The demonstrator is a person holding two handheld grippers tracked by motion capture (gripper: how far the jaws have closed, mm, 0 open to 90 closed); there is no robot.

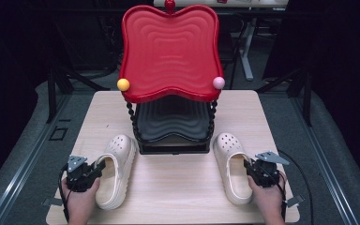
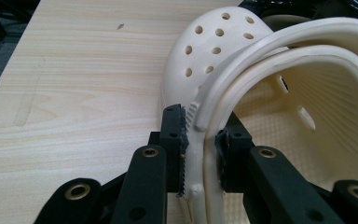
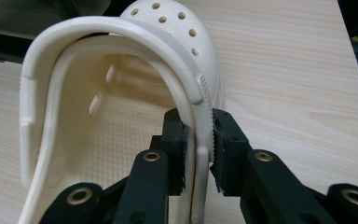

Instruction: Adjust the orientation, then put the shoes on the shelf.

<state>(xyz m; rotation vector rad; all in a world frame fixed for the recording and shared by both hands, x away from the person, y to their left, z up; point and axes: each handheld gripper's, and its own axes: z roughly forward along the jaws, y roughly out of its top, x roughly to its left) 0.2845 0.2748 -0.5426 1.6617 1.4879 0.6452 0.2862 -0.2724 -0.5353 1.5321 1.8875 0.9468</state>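
Both hands sit at the table's (image 1: 168, 187) near edge: left gripper (image 1: 95, 169) pinches the left clog's (image 1: 117, 168) outer side wall, right gripper (image 1: 251, 168) the right clog's (image 1: 229, 166). Each clog's long axis runs from its gripper toward the red-and-black rack (image 1: 171, 93) at the far edge.

Two cream-white foam clogs lie sole-down on the table in the lower half of the high view, toes pointing up the frame. The left clog (image 1: 116, 168) sits at lower left, angled so its toe leans a little toward the frame's centre; the right clog (image 1: 232, 166) sits at lower right, its toe leaning slightly inward too. Each has a rounded toe cap pierced with small round holes, a textured footbed, slot vents in the side wall, and a heel strap swung forward over the opening. In the gripper views each clog's outer side wall, with the ribbed strap end on it, stands upright at the bottom centre of the frame.
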